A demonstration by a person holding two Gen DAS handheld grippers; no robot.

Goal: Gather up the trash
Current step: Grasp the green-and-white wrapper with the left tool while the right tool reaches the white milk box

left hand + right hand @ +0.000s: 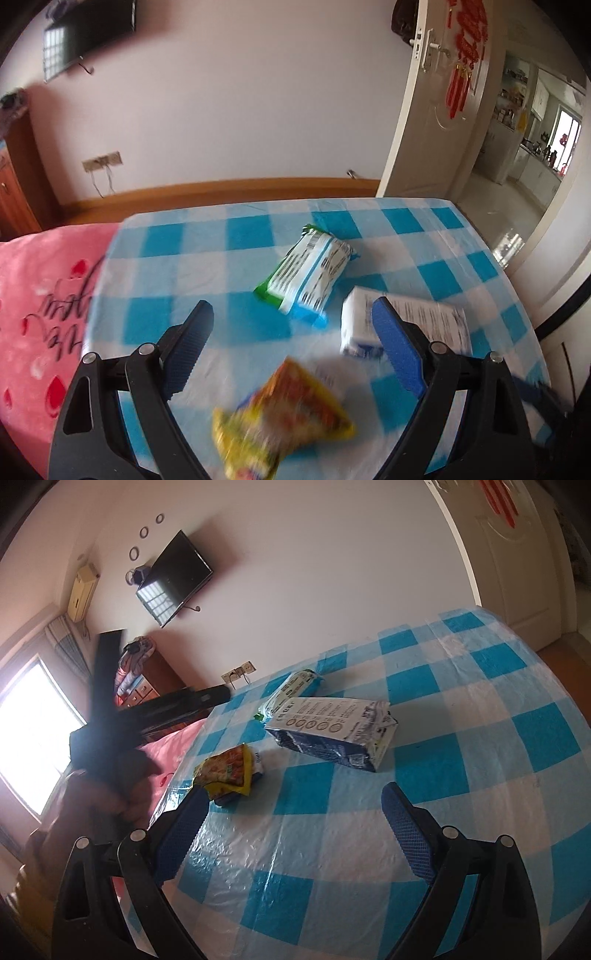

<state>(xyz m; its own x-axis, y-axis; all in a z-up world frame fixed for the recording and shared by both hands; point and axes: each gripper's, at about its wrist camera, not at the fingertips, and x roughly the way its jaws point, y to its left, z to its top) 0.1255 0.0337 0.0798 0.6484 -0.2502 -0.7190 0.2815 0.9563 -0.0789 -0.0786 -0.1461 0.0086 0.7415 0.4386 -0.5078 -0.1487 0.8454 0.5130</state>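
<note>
Three pieces of trash lie on a table with a blue-and-white checked cloth. A yellow and orange snack wrapper lies blurred just below my open left gripper. A green and white packet lies beyond it, and a white and dark blue carton is partly behind the right finger. In the right wrist view the wrapper, the packet and the carton lie ahead of my open, empty right gripper above the cloth.
A pink blanket lies to the left of the table. The left gripper's black body and a hand show at the left of the right wrist view. An open door stands at the back right. A wall television hangs behind.
</note>
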